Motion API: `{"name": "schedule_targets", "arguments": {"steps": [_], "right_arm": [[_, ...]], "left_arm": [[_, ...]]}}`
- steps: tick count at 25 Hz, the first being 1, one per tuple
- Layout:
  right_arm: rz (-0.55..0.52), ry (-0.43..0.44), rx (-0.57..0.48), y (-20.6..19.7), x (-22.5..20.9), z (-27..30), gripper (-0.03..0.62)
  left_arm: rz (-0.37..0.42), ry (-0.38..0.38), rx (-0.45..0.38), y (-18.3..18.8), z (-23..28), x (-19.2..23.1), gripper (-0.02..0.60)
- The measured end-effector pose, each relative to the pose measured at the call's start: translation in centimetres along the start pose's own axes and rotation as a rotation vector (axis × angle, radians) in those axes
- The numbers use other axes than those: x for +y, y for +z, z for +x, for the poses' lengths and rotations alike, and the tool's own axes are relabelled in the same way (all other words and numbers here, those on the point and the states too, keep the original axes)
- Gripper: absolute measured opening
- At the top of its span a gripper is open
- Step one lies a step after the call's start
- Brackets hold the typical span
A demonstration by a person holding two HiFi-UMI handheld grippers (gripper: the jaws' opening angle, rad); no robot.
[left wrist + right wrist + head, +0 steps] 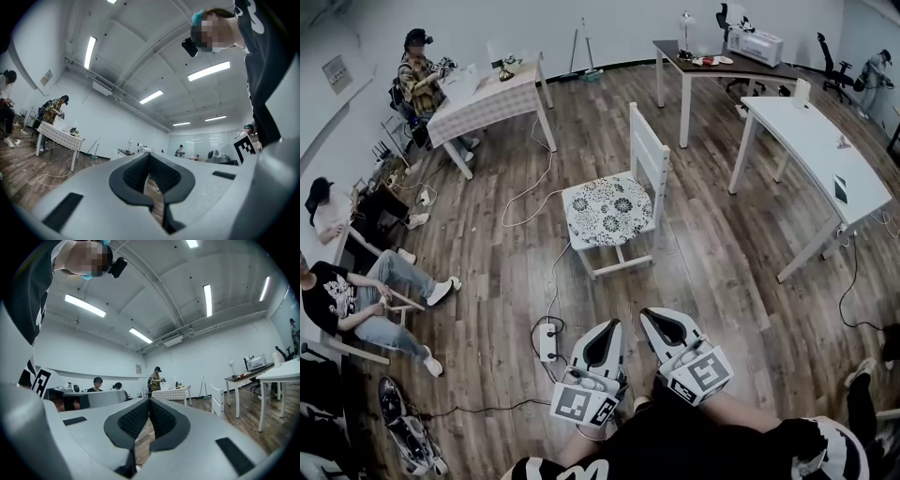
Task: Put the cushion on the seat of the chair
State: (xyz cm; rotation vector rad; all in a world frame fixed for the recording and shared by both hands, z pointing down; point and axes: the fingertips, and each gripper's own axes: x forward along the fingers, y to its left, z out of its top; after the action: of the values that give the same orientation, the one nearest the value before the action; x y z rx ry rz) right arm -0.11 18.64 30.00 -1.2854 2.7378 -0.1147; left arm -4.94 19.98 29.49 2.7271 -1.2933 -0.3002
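On the seat of the white chair (649, 155) the flowered cushion (607, 211) lies flat — so the task looks finished. The left gripper (609, 330) and the right gripper (661, 319) are both closed and empty, well apart from the chair.

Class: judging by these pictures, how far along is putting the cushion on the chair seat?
Done: the floral cushion lies on the seat of the white chair. In hand: nothing; the left gripper and right gripper are shut, empty, and apart from the chair. Left: nothing that shows.
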Motion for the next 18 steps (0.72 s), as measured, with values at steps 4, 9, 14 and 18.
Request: {"name": "schedule_targets", "arguments": {"steps": [4,9,14,18], "right_arm": [[-0.023,0.005,-0.016,0.9,0.9,-0.3,0.020],[-0.035,0.012,-0.013,0.7,1.6,0.0,0.020],[-0.036,0.026,-0.015,1.0,1.7,0.1,0.020],[-0.028,0.025,0.005,0.8,1.1,-0.3,0.020]], "left_arm": [[0.019,-0.008,-0.023,1.2,-0.5,-0.3,0.003],[0.026,-0.001,-0.035,1.8,-1.1,0.1,0.003],[0.022,0.003,-0.035,1.6,-1.0,0.2,0.003],[0.010,-0.009,-0.026,1.4,-0.4,-0.4,0.003]]}}
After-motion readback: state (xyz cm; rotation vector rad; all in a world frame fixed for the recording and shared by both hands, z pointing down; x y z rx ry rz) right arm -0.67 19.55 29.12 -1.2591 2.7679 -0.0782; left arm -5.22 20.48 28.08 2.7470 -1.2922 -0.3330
